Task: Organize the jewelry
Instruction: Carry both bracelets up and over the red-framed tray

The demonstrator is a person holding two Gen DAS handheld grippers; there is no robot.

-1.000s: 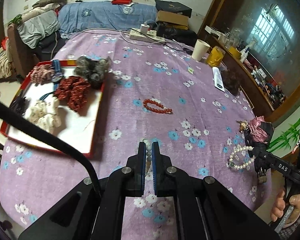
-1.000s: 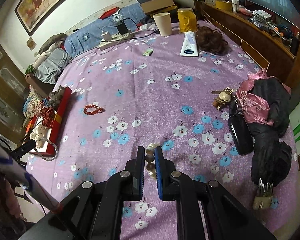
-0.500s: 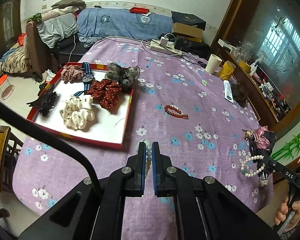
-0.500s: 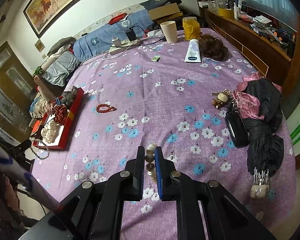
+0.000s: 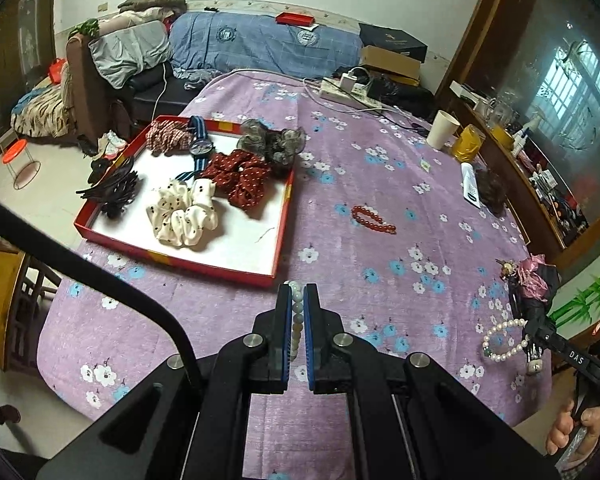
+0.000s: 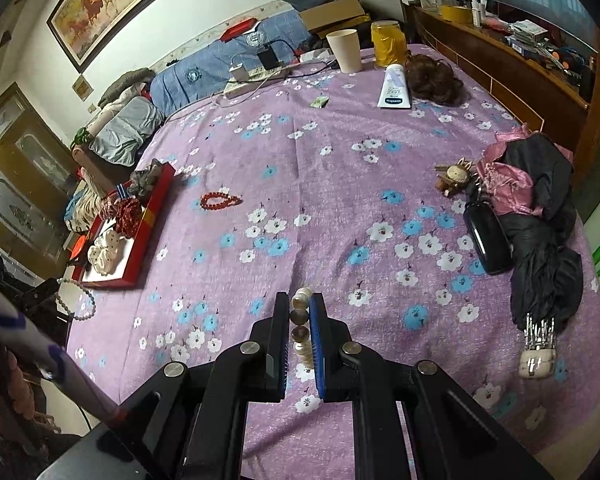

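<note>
L gripper [image 5: 296,312] clamped on pale bead bracelet [image 5: 297,320], just short of red tray [image 5: 180,258] | R gripper [image 6: 300,320] clamped on pearl bracelet [image 6: 302,332], mid-tabletop | done: scrunchies, watch in tray | left: both held + red bead bracelet [image 5: 372,222] on tabletop

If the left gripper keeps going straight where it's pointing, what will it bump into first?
Most likely the near wall of the red tray. The left gripper, shut on a pale bead bracelet, points right at the tray's near right corner, with only purple cloth between. Depth is hard to judge, so it might pass above the rim.
</note>
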